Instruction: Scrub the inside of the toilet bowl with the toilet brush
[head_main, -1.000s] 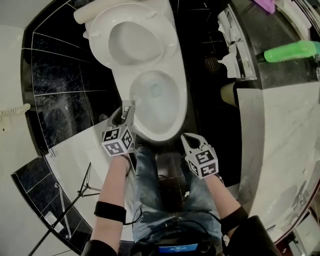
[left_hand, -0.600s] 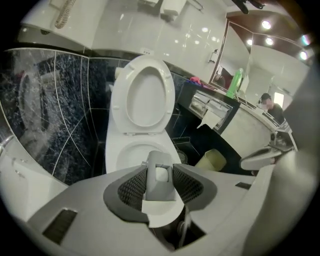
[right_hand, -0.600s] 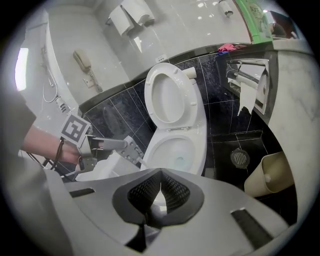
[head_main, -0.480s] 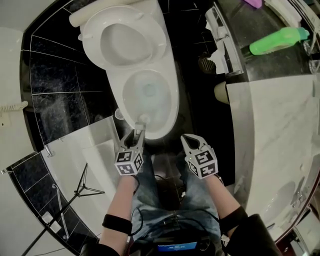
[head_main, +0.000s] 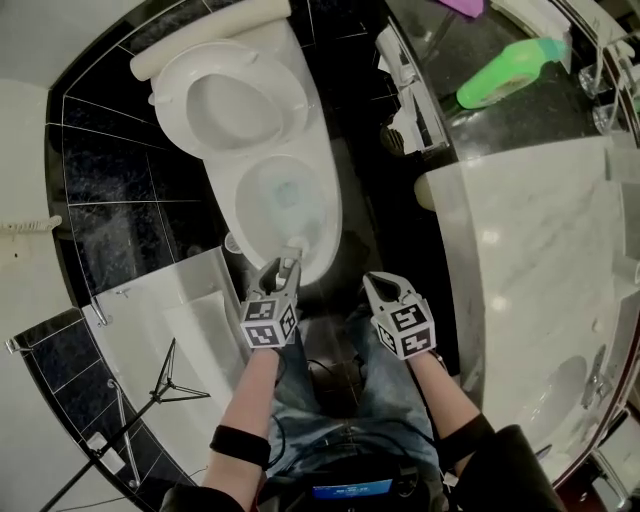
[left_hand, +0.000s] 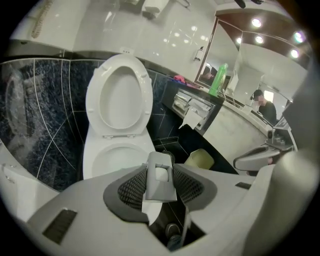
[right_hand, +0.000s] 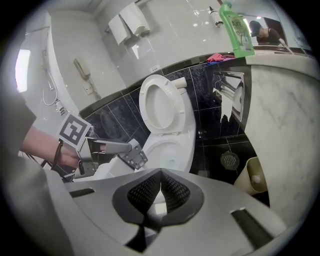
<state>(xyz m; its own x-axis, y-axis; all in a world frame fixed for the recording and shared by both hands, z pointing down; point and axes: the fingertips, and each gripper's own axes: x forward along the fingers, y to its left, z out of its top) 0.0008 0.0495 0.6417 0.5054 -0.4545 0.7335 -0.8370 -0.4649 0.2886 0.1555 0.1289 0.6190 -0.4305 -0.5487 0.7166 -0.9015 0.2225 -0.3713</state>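
The white toilet bowl (head_main: 285, 195) stands open, its seat and lid (head_main: 235, 100) raised against the wall. My left gripper (head_main: 283, 265) hovers at the bowl's near rim, shut on the pale grey top of the toilet brush handle (head_main: 294, 243). In the left gripper view the handle (left_hand: 160, 175) sits pressed between both pads, with the bowl (left_hand: 117, 157) beyond it; the brush head is hidden. My right gripper (head_main: 382, 285) hangs over the dark floor to the right of the bowl, shut and empty. The right gripper view shows the left gripper (right_hand: 131, 154) beside the bowl (right_hand: 170, 150).
A marble counter (head_main: 530, 250) with a green bottle (head_main: 505, 75) runs along the right. A toilet paper holder (head_main: 405, 90) is fixed to its end. A small pale bin (right_hand: 252, 175) and a floor drain (right_hand: 230, 160) lie right of the toilet. A white ledge (head_main: 170, 320) is at the left.
My left gripper has moved with the brush handle from the bowl's left rim round to its near rim. The right gripper has stayed put.
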